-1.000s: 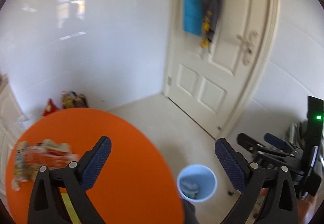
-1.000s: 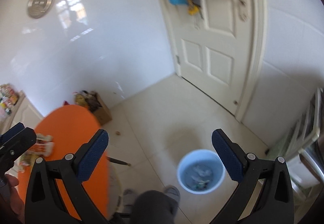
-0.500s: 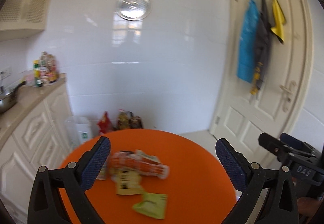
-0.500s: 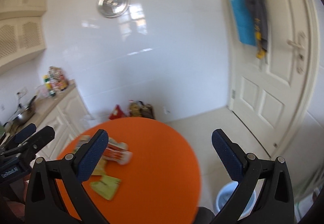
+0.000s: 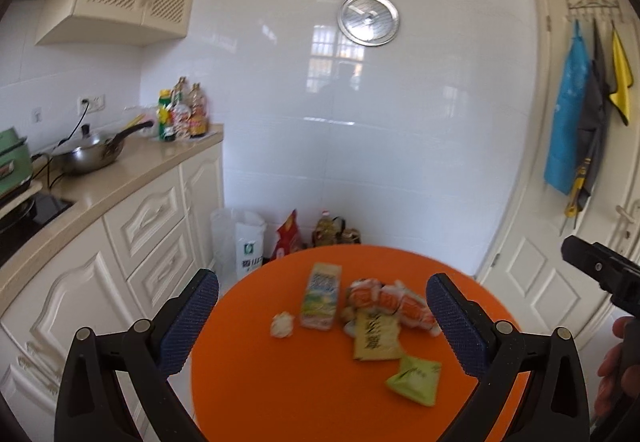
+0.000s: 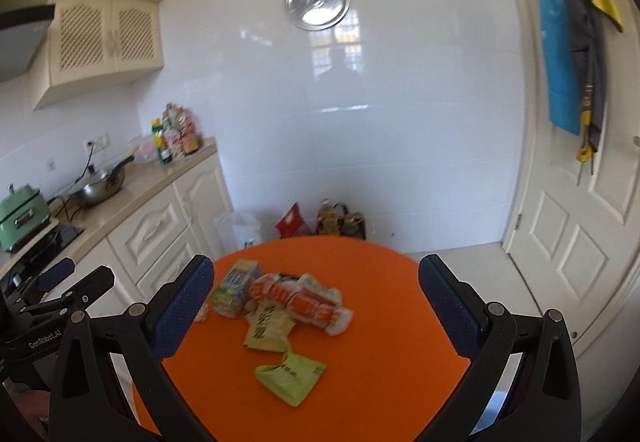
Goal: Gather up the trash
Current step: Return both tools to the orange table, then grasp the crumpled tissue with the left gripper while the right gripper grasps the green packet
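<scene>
Trash lies on a round orange table [image 5: 304, 394] [image 6: 380, 382]: an orange-white wrapper [image 5: 394, 304] [image 6: 304, 300], a pale drink carton [image 5: 322, 296] [image 6: 236, 288], a yellow packet [image 5: 376, 336] [image 6: 266, 330], a green packet [image 5: 416, 380] [image 6: 290, 372] and a crumpled white scrap [image 5: 283, 325]. My left gripper [image 5: 322, 326] is open and empty above the table's near side. My right gripper [image 6: 316, 312] is open and empty, held above the trash. The bin is out of view.
A kitchen counter [image 5: 104, 186] with a wok [image 5: 86, 156] and bottles [image 5: 182, 110] runs along the left. Bags [image 5: 288, 236] stand on the floor by the white wall. A white door [image 6: 576, 202] with hanging cloths is at the right.
Both grippers have swung up and left, from the floor and the blue bin to the orange table. The trash now sits between the open fingers in both views.
</scene>
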